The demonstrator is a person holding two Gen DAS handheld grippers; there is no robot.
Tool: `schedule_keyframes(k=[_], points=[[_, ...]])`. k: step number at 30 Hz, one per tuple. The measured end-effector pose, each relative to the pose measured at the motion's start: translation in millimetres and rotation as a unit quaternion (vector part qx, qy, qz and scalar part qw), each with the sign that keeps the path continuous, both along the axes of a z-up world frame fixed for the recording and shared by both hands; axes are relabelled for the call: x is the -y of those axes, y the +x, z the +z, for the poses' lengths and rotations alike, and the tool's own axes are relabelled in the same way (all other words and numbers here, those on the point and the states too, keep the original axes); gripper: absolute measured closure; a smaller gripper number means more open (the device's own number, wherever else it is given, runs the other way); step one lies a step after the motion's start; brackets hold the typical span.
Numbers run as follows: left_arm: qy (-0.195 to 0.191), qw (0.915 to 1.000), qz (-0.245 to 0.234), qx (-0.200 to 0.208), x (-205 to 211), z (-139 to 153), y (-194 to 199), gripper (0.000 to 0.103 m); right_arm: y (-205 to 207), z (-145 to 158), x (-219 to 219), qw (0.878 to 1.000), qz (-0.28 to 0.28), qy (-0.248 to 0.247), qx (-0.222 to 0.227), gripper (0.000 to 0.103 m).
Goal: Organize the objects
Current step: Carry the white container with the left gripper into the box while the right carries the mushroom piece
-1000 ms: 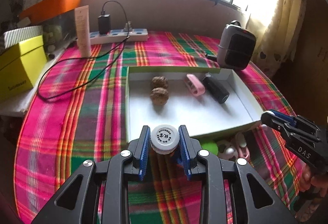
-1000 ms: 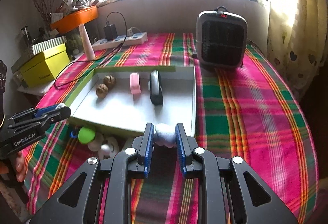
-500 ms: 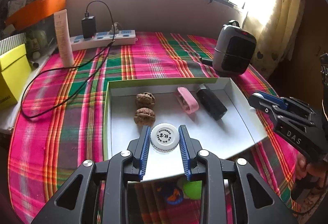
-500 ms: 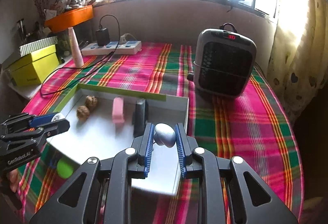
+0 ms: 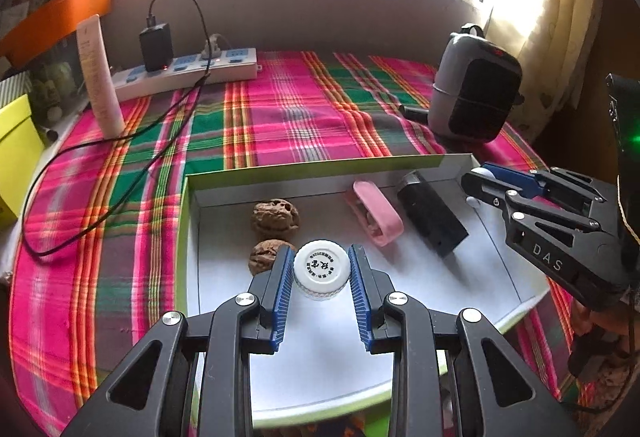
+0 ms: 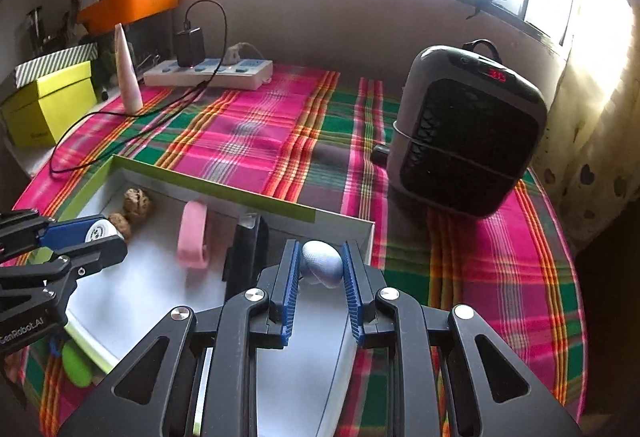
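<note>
My left gripper (image 5: 322, 271) is shut on a white bottle cap (image 5: 322, 269) and holds it over the white tray (image 5: 492, 273) with green rim, just right of the nearer of two walnuts (image 5: 275, 216). My right gripper (image 6: 321, 269) is shut on a small pale egg-shaped object (image 6: 322, 263) above the tray's right end (image 6: 348, 225). A pink clip (image 5: 376, 212) and a black oblong object (image 5: 432, 215) lie in the tray. Each gripper shows in the other's view: the right one (image 5: 478, 177), the left one (image 6: 100, 237).
A grey heater (image 6: 464, 129) stands right of the tray. A power strip (image 5: 184, 73) with a charger and black cable, a pale tube (image 5: 100, 77) and a yellow box (image 6: 48, 109) stand at the back left. A green ball (image 6: 76, 363) lies in front of the tray.
Both grippers have moved forward from the tablecloth in front of the tray to above the tray, still holding the cap and the egg-shaped object.
</note>
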State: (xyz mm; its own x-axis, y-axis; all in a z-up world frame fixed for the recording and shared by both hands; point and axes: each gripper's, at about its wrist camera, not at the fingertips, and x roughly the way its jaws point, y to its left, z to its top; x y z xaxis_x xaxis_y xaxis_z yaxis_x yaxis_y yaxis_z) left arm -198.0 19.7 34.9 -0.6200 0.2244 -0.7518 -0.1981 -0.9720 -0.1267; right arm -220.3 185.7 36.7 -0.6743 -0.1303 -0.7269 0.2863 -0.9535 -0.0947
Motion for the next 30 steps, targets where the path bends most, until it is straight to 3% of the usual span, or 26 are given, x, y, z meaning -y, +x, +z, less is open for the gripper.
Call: schedule_keyframes(k=[30], points=[[-0.034,0.9993,-0.016,0.008,-16,-15,-27,0.077,-16,-18,10,0.999,0.023,0.007,0.028,0.080]])
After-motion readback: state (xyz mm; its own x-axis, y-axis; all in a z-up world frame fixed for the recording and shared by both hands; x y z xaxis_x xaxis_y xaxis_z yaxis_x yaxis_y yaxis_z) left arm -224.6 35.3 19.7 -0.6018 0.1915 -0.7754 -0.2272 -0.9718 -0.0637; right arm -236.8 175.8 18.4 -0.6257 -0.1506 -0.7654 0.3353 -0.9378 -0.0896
